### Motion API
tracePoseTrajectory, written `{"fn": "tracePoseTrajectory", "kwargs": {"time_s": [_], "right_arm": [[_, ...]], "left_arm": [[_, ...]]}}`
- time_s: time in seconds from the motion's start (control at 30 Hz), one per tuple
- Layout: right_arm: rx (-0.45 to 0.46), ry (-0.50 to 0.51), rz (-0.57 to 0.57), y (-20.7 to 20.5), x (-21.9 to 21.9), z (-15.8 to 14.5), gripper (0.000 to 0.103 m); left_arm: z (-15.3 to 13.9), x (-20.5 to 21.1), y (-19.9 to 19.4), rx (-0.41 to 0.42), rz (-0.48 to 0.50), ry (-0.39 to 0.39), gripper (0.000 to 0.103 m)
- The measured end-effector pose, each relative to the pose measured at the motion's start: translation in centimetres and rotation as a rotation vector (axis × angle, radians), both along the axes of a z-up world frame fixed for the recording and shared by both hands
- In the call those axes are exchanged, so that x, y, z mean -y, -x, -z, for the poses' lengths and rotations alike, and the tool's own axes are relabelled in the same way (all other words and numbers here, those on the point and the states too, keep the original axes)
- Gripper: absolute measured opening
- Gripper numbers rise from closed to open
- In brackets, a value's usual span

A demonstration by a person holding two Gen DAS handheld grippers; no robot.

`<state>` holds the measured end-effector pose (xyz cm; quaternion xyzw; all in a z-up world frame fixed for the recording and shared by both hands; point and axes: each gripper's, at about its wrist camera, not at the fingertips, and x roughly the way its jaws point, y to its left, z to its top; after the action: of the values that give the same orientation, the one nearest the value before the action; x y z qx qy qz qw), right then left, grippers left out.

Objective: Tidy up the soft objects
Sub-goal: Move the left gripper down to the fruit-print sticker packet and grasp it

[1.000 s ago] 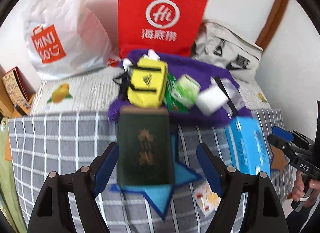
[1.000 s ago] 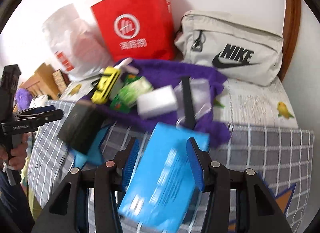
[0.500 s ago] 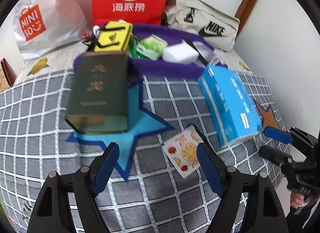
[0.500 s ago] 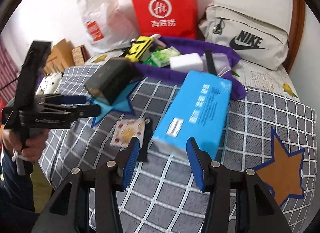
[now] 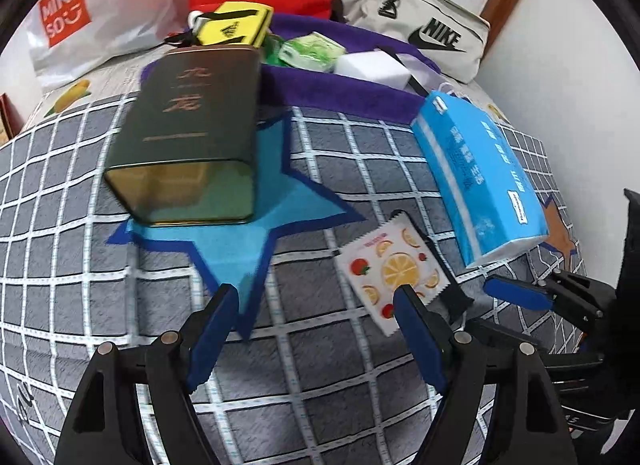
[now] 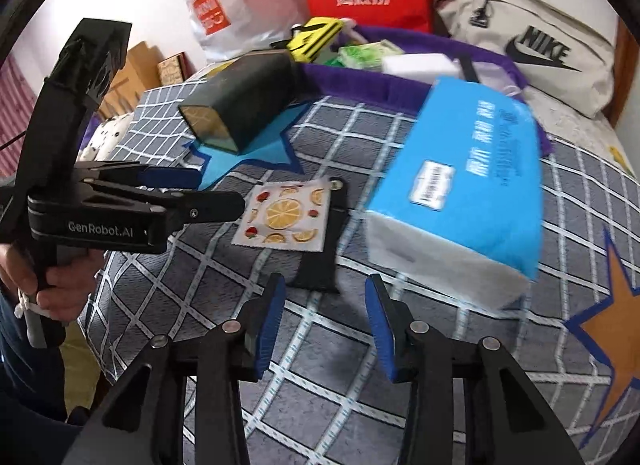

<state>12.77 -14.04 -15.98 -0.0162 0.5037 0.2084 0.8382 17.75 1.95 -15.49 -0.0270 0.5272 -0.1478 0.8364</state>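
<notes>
Left wrist view: my left gripper [image 5: 308, 325] hangs empty, jaws wide apart, over the checked blanket [image 5: 120, 305]; fruit-print sachet [image 5: 394, 265] lies just ahead.
Right wrist view: my right gripper [image 6: 324, 321], jaws just narrowed, holds nothing; blue tissue pack [image 6: 464, 189] lies ahead-right.
Handling: I judge the pack light, squashy, slippery-wrapped; I'd pinch across its narrow sides.

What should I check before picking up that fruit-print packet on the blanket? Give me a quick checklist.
1. Left gripper empty, jaws apart: ok.
2. Right gripper empty; its jaws have just been closing, nothing between them: ok.
3. Fruit-print packet lies flat, uncovered: ok.
4. Black item partly under the packet, could lift with it: not ok.
5. Blue tissue pack apart from the packet: ok.
6. Grippers close together near the packet: cannot tell if they would collide.
</notes>
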Motion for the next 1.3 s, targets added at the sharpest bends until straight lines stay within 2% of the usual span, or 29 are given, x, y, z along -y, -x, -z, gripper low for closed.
{"fn": "tracePoseTrajectory", "kwargs": {"time_s": [0.1,0.23,0.27,0.3,0.37,0.53,0.83,1.03,1.2,1.27,1.3], "right_arm": [[-0.007,0.034,-0.004,-0.5,-0.8,0.9,0.042],[0.027,0.056,0.004,-0.8,-1.6,1.1,0.042],[0.04,0.07,0.006,-0.8,-1.8,1.2,0.036],[0.057,0.098,0.009,-0.7,-2.0,1.3,0.023],[0.071,0.103,-0.001,-0.5,-1.8,1.3,0.023],[0.04,0.094,0.001,0.9,-0.6,0.8,0.023],[-0.009,0.117,0.026,4.3,3.1,1.1,0.022],[-0.013,0.113,0.078,4.9,5.8,1.1,0.022],[-0.006,0.115,0.097,4.6,5.9,1.2,0.024],[0.003,0.121,0.104,4.5,5.8,1.2,0.025],[0.004,0.12,0.11,4.5,5.7,1.2,0.028]], "left_arm": [[-0.1,-0.9,0.1,0.002,-0.023,0.004,0.078],[0.2,-1.2,0.3,-0.005,-0.022,0.007,0.078],[0.3,-1.1,0.3,-0.007,-0.019,0.005,0.078],[0.4,-1.0,0.3,-0.008,-0.016,0.003,0.078],[0.5,-0.8,0.3,-0.005,-0.007,0.0,0.078],[0.4,0.3,0.0,-0.001,0.027,0.014,0.078],[1.2,4.5,-0.7,-0.01,0.105,0.001,0.081],[1.9,7.2,-1.1,0.016,0.111,-0.071,0.095],[2.5,8.8,-0.9,0.073,0.105,-0.181,0.095],[2.3,8.6,-0.7,0.101,0.098,-0.175,0.085],[2.2,8.4,-0.7,0.112,0.093,-0.171,0.075]]}}
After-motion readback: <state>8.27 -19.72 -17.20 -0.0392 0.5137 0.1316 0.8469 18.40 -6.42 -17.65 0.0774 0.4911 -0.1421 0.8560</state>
